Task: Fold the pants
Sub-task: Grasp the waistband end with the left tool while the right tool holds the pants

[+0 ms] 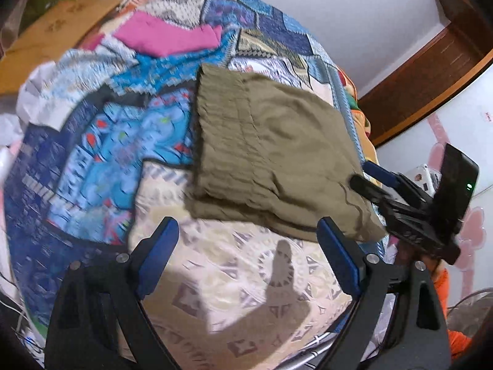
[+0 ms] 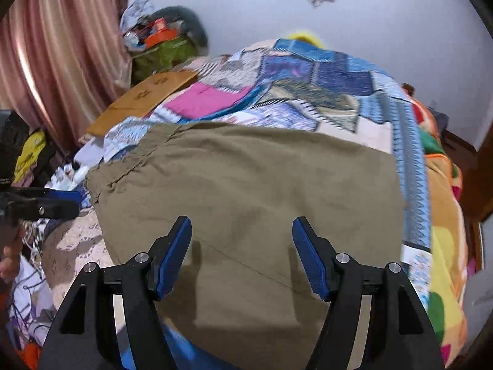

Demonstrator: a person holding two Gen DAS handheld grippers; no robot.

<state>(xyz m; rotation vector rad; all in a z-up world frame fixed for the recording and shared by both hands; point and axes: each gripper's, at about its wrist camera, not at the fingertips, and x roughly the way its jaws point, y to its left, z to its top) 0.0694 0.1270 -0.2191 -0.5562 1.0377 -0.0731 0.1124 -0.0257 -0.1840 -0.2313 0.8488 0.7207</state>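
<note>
Lying folded, creased olive pants [image 2: 246,191] on quilt [image 1: 101,166]; both jaws open, empty.

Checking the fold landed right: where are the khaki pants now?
Folded pants lie on the patchwork quilt, near its right edge, below the pink cloth.

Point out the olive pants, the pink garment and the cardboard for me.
olive pants [image 2: 246,191]: right wrist view, middle of folded cloth.
pink garment [image 1: 166,35]: left wrist view, centre of fabric.
cardboard [image 2: 148,95]: right wrist view, flat top face.
</note>
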